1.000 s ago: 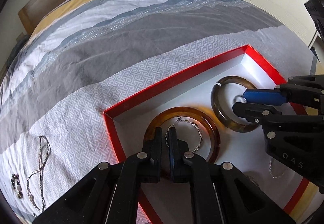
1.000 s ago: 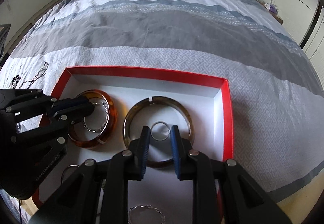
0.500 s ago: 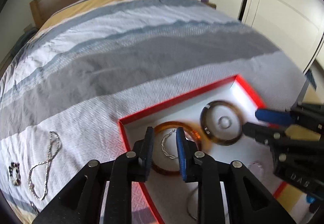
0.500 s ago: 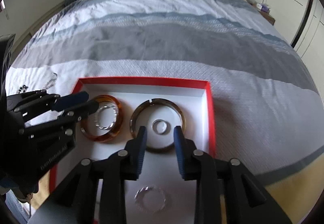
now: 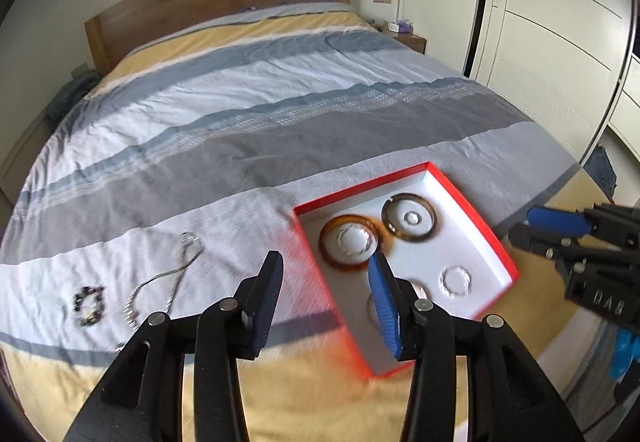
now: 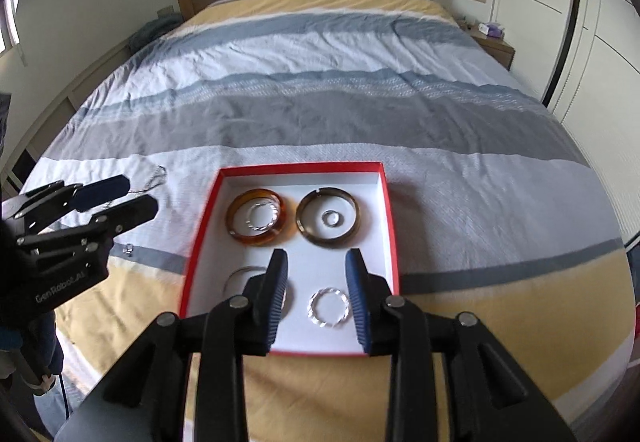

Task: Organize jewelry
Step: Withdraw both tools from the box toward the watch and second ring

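Both grippers have lifted away from the red box (image 6: pixel 390 218), jaws just opening. The left gripper (image 5: pixel 326 282) and right gripper (image 6: pixel 316 274) are released, empty, above the box's bangles (image 6: pixel 256 218).

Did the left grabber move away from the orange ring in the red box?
Yes. The left gripper has risen and backed off the amber bangle lying in the red box, jaws just opening, nothing between them.
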`<state>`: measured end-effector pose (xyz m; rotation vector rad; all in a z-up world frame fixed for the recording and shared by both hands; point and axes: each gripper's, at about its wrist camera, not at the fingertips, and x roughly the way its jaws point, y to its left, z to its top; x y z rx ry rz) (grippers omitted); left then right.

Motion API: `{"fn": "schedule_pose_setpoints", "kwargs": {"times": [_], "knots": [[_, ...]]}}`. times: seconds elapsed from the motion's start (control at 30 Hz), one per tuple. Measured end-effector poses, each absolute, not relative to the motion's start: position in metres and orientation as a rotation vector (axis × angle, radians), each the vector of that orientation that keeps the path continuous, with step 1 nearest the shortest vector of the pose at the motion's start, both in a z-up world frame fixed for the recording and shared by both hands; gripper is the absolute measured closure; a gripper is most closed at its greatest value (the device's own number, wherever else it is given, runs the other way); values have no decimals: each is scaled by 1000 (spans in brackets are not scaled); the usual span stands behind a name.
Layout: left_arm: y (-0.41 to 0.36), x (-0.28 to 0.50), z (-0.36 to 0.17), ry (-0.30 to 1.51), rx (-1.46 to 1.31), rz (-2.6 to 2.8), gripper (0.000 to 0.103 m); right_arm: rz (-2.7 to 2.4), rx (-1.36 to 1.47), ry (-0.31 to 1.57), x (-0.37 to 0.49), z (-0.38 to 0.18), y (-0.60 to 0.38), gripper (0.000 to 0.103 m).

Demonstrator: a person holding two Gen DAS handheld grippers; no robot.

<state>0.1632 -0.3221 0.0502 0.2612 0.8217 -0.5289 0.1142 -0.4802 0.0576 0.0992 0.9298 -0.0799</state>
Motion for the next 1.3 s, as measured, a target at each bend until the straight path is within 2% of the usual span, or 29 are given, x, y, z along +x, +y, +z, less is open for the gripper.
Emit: {"fn": "schedule_pose_setpoints", "kwargs": {"times": [0.27,0.67,1.0,1.3], "knots": [[-256,130,69,802,234,-460,59,-51,106,879,84,87,-437,73],[-151,107,88,764,173,-325,49,13,88,849,68,100,-366,72],[-91,111,75,787,101,-254,48,75,29,850,70,104,-317,69],[-60,125,50,828,60,-210,42,132,8,883,86,84,-288,68]]}}
